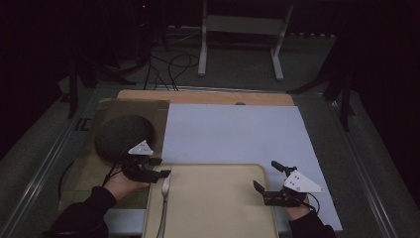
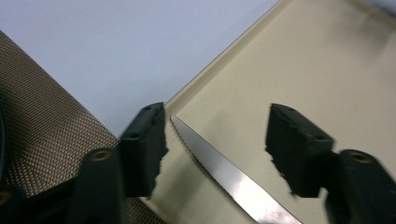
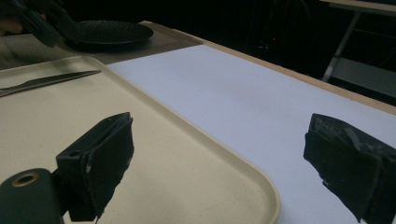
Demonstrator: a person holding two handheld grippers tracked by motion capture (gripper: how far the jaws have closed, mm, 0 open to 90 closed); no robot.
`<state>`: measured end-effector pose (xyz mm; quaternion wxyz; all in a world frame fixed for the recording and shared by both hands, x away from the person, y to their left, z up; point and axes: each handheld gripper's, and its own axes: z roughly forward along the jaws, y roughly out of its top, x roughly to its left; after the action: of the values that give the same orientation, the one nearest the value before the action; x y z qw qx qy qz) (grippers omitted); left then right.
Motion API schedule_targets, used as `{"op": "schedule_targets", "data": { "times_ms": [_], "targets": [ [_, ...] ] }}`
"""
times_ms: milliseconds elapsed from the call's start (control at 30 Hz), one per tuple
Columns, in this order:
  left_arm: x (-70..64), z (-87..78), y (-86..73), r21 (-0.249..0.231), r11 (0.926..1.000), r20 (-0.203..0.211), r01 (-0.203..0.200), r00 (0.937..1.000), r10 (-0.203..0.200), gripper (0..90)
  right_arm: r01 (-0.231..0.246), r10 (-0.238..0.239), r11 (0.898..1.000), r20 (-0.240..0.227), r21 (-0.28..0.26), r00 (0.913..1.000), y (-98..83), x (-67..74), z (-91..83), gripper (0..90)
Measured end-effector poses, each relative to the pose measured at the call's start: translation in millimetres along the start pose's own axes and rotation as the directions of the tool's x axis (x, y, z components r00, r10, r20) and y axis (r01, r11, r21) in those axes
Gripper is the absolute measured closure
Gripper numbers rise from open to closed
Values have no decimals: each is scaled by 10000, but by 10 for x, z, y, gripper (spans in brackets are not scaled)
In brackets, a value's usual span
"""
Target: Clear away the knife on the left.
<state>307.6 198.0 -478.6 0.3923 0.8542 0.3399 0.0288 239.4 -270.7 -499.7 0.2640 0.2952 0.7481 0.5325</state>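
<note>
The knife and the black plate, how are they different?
The knife is long, thin and shiny silver; the plate is round, wide and black. The knife lies on the beige tray along its left edge; the plate sits on the brown mat beside the tray. The knife's blade has a toothed edge; the plate has a smooth rim. Both lie flat, and no hand-held gripper holds either.

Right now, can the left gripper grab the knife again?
Probably yes. The left gripper is open, and the knife lies flat on the tray just past its jaws, with nothing between them. Grabbing such a flat blade might be fiddly, though.
</note>
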Motion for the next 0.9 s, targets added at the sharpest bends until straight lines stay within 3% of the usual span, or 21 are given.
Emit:
{"op": "schedule_targets", "data": {
  "times_ms": [33,167,267,367,567,733,900],
  "targets": [
    [7,-26,-14,-33,10000,54,-13,10000,13,302,-3,3,10000,-1,5,10000,1,1,0,80],
    [54,-135,-94,-327,9993,899,177,9958,-147,167,-12,13,10000,-13,30,10000,-2,0,2,80],
    [67,-210,-168,-598,9982,818,60,9966,-11,131,9,-9,10000,-24,30,10000,-3,0,4,80],
    [103,-278,-241,-858,9961,976,183,9952,-99,37,-18,19,10000,-20,30,10000,-3,-1,2,80],
    [164,-407,-403,-1337,9902,481,398,9983,-337,0,-2,2,10000,-8,22,10000,-1,1,3,80],
    [218,-474,-563,-1679,9856,-402,188,9989,-259,0,10,-10,10000,-14,30,10000,-2,0,4,80],
    [274,-505,-722,-1855,9826,-600,91,9980,-205,0,-16,16,10000,-20,33,10000,-4,3,9,80]
  ]
}}
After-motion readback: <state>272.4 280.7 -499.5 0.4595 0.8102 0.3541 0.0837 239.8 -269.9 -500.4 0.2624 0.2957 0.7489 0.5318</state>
